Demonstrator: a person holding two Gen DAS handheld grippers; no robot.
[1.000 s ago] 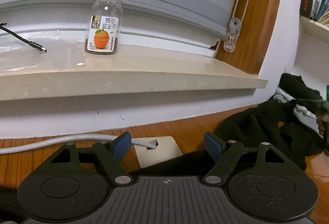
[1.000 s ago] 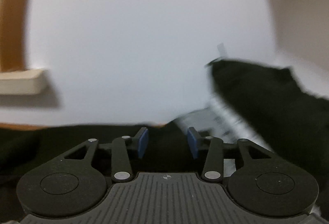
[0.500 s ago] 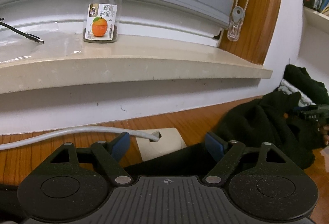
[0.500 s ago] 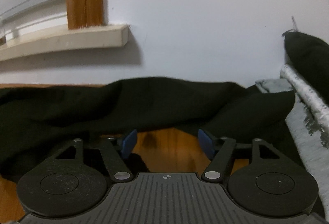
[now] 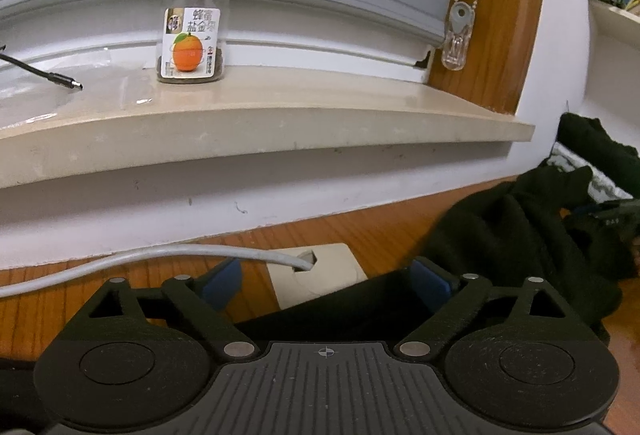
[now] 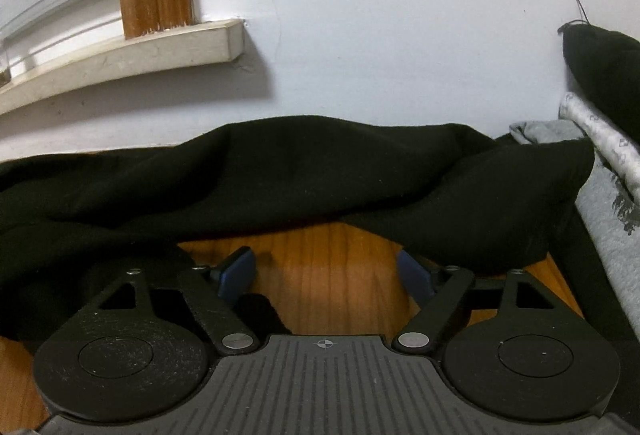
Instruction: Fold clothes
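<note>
Left wrist view: left gripper (image 5: 326, 281) at lower centre, jaws wide and still opening, blue pads clear of everything; a flat edge of the black garment (image 5: 516, 235) lies on the wooden table (image 5: 360, 231) below and between the pads, unpinched, its bulk bunched at the right of the frame. Beige cable plate (image 5: 316, 275) with a white cable (image 5: 160, 255) just beyond the pads. Upper left: glass jar (image 5: 194, 23) with an orange on its label, upright on the stone windowsill (image 5: 280, 107); a dark cable tip (image 5: 64, 81) beside it at the far left. Bead chain with clear clip (image 5: 458, 35) at upper right. Right wrist view: right gripper (image 6: 328, 273) at lower centre, jaws broadly apart and opening, bare table (image 6: 328, 255) between the pads, nothing held. Black garment (image 6: 280, 171) spreads across mid-frame against the white wall (image 6: 380, 15). Grey printed garment (image 6: 608, 203) at the right edge.
</note>
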